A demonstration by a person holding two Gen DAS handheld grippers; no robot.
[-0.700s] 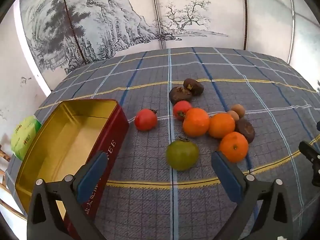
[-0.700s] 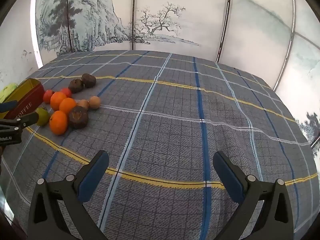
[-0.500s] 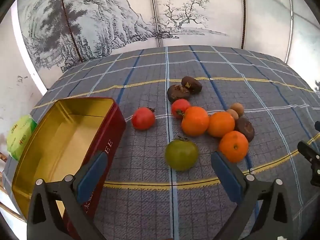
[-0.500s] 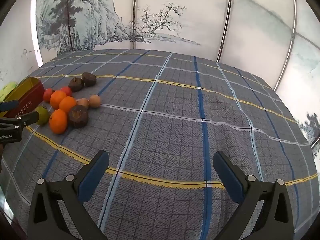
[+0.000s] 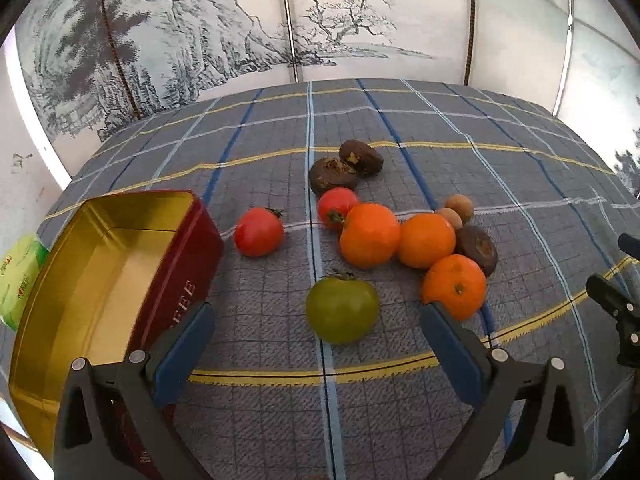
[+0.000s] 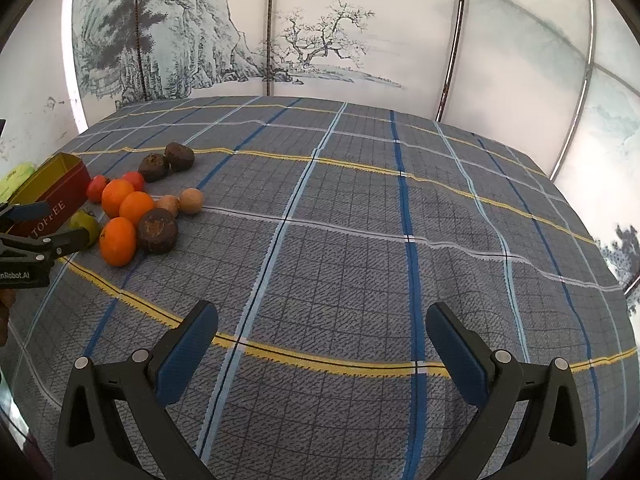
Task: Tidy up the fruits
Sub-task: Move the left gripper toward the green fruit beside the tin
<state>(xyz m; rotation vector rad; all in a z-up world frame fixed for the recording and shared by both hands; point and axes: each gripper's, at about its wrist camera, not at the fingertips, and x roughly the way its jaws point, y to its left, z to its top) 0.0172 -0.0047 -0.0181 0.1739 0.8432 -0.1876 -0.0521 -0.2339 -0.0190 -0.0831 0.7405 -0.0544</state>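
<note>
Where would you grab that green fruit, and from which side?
Across its round middle, coming from the near side where the open left tool already faces it. The green fruit sits apart from the others with bare cloth on both flanks, stem cap up, so the fingers fit either side.

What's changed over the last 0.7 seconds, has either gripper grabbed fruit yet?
No grab. The left gripper has eased slightly toward the green fruit, jaws open and empty. The right gripper stays open over bare tablecloth. The fruits and the empty red tin have not moved.
</note>
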